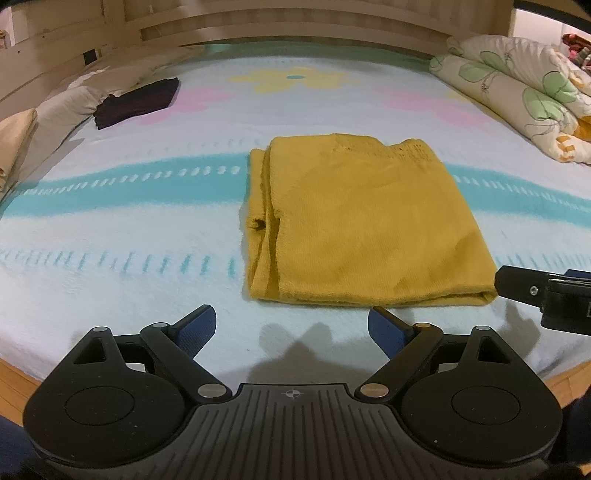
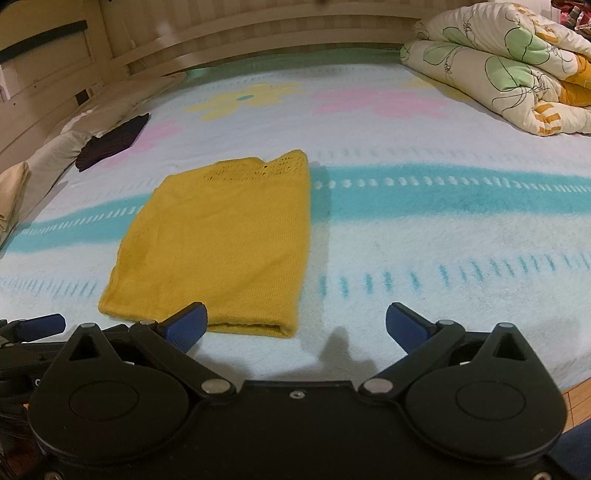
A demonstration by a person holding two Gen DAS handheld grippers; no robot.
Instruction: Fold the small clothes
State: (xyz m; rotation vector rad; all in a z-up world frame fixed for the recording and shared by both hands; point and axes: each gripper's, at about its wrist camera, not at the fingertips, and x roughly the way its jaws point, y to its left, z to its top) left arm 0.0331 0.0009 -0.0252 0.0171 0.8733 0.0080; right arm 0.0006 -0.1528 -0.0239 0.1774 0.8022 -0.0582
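A mustard-yellow knit garment (image 1: 354, 221) lies folded into a rectangle on the bed; it also shows in the right wrist view (image 2: 218, 243). My left gripper (image 1: 291, 326) is open and empty, just short of the garment's near edge. My right gripper (image 2: 295, 325) is open and empty, by the garment's near right corner. Part of the right gripper (image 1: 543, 291) shows at the right edge of the left wrist view, beside that corner. A finger of the left gripper (image 2: 37, 326) shows at the left edge of the right wrist view.
A folded dark purple garment (image 1: 136, 101) lies at the far left of the blanket (image 1: 110, 236), also in the right wrist view (image 2: 110, 142). Pillows (image 1: 62, 107) line the left side. A rolled floral quilt (image 2: 509, 66) sits at the far right. A wooden headboard (image 1: 295, 22) runs behind.
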